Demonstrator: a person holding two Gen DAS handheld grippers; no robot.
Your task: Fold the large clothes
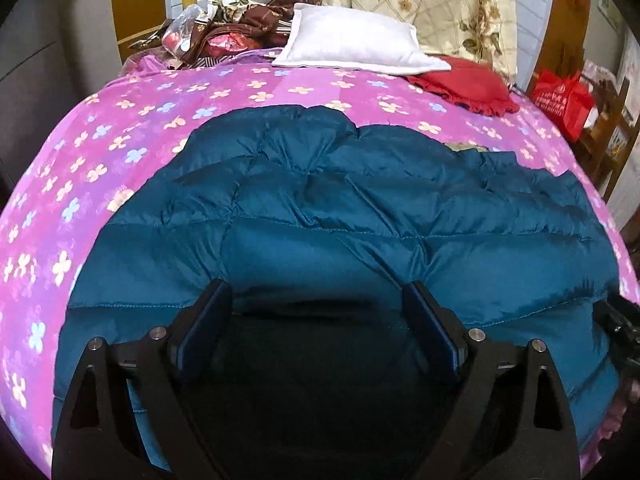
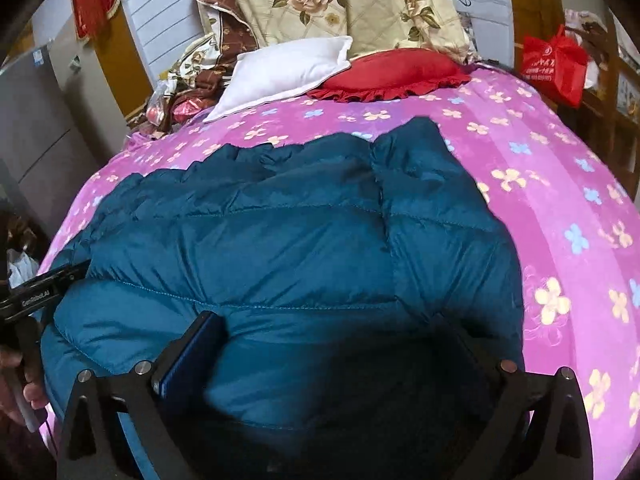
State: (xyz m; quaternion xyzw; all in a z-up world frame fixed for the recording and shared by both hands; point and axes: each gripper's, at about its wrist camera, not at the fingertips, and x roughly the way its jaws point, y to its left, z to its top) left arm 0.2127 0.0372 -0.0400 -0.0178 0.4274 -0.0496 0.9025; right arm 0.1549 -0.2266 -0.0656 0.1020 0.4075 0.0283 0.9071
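A teal quilted down jacket (image 1: 320, 216) lies spread on the pink flowered bedspread (image 1: 120, 128); it also fills the right wrist view (image 2: 280, 240). My left gripper (image 1: 318, 292) is open, its two fingers wide apart over the jacket's near edge on the left side. My right gripper (image 2: 332, 324) is open over the jacket's near edge on the right side; its right finger is partly hidden in the fabric. The left gripper's body (image 2: 36, 300) shows at the left edge of the right wrist view.
A white pillow (image 1: 352, 40) and a red ruffled cushion (image 1: 468, 84) lie at the bed's far end. Floral quilts (image 1: 420, 0) are piled against the wall. A red bag (image 1: 564, 100) hangs at the right. The bedspread (image 2: 560, 200) shows beside the jacket.
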